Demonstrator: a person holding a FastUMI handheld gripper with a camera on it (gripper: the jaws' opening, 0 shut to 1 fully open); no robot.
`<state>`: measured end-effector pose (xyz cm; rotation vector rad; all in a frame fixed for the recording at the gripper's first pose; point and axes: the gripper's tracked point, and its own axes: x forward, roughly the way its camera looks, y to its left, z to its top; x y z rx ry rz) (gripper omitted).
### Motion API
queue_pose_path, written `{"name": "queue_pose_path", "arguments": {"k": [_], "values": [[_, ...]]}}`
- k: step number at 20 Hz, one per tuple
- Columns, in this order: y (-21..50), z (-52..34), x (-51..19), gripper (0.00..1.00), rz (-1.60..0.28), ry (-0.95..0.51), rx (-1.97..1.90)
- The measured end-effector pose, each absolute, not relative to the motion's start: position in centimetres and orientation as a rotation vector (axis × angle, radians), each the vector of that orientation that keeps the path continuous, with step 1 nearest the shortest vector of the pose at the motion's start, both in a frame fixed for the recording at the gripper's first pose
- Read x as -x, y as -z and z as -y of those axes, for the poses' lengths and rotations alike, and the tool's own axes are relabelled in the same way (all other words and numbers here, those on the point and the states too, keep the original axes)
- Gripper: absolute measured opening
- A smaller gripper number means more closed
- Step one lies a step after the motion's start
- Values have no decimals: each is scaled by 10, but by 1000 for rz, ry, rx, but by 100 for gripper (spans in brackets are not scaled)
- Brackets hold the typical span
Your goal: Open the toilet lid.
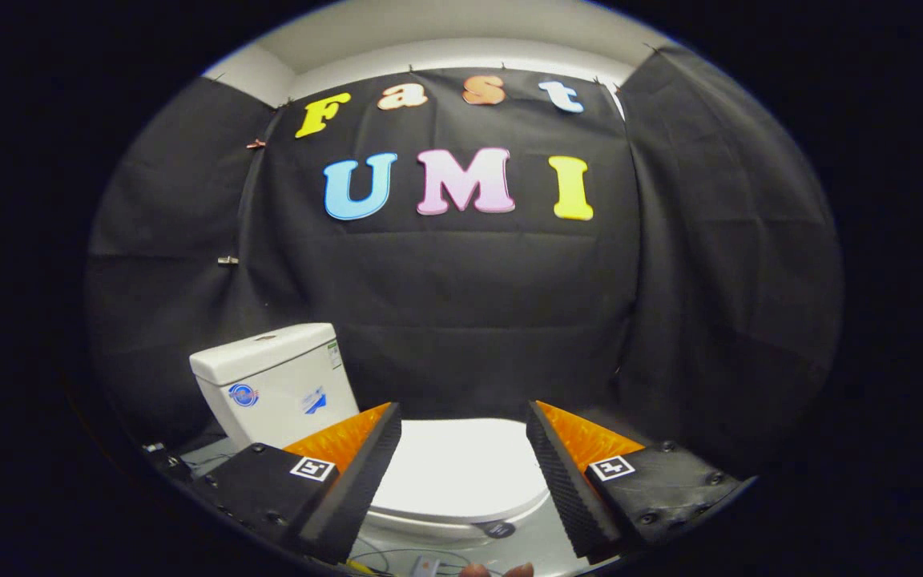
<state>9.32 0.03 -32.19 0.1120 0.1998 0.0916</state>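
Toilet lid (457,473) flat beyond parted jaws

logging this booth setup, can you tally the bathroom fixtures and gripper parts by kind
white ceramic toilet tank: 1
closed white plastic toilet lid: 1
gripper fingers, spread open above the lid, touching nothing: 2
square black-and-white marker tags on the fingers: 2
total: 6

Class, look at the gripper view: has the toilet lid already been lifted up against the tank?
No. The toilet lid lies flat and closed, seen between the open fingers of the tongs, with the tank standing apart beyond it.
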Motion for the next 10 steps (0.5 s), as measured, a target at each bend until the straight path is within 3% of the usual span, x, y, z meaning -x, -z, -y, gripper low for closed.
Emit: {"name": "queue_pose_path", "arguments": {"k": [10], "values": [[510, 45, -91, 99, -661, -71, -654]]}}
